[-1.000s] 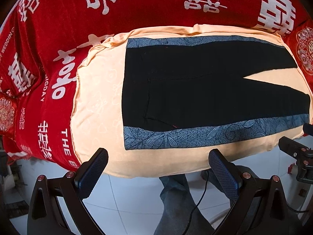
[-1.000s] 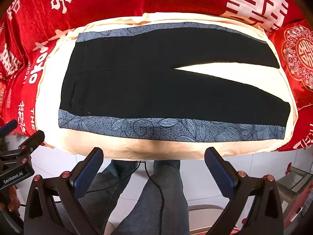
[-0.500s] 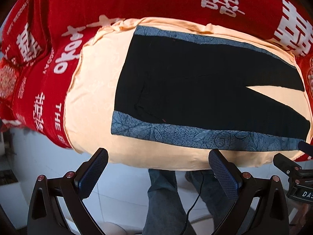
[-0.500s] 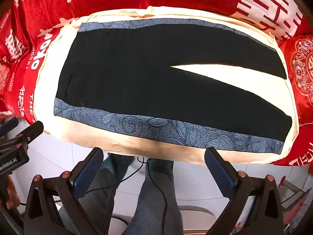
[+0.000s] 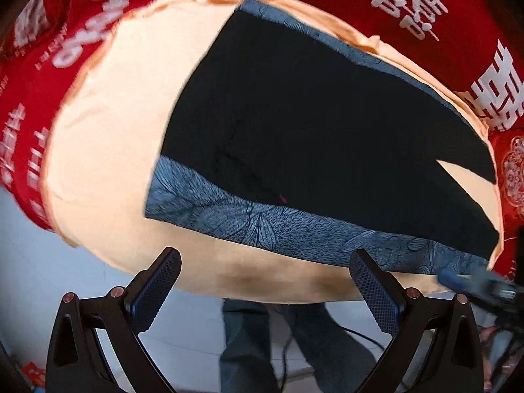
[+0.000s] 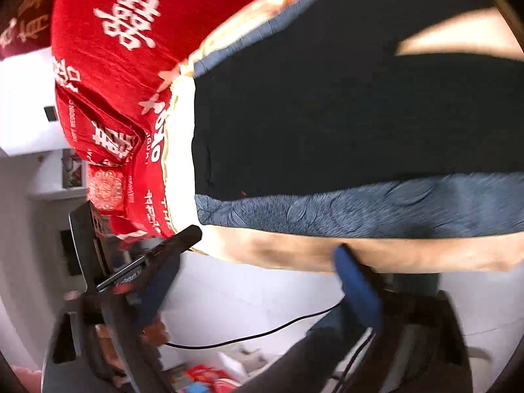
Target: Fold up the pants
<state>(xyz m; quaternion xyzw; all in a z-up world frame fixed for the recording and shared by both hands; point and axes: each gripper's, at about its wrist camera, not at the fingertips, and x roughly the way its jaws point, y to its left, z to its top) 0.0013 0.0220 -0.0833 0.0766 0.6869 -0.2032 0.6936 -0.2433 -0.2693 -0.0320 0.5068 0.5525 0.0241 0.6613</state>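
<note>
**Both grippers empty, right one narrowing**

The left gripper (image 5: 265, 281) points downward, its two black fingers (image 5: 157, 286) spread wide with nothing between the blue pads. The right gripper (image 6: 258, 281) is tilted and blurred; its jaws are closing, nothing between them. The person's jean-clad legs (image 5: 294, 337) stand below.
</note>
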